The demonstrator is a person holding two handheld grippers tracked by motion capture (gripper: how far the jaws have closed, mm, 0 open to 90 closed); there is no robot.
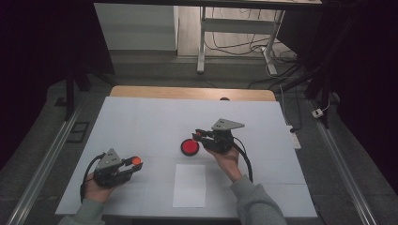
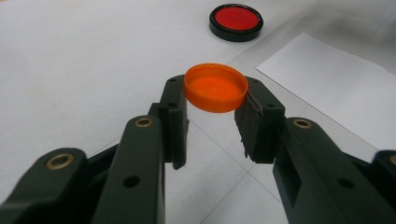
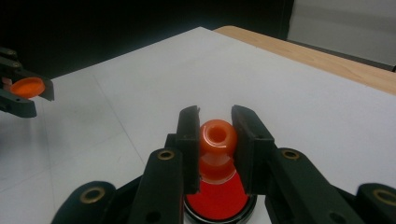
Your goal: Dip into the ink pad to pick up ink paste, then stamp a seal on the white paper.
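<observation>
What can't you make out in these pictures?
- Bottle: right gripper view, body hidden between the right gripper jaws; only its open neck shows.
- Red dish: bottom edge cuts it off.
- Bottle, high view: too small to tell.
- Cap: underside hidden by its own rim.

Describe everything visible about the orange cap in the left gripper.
The orange cap is a small round shallow lid, seemingly smooth plastic, with a low rim. Its open side faces up, showing a plain flat inside. The left gripper is closed on it, jaw tips pressing opposite sides of the rim, holding it roughly level, lifted off the white table.
</observation>
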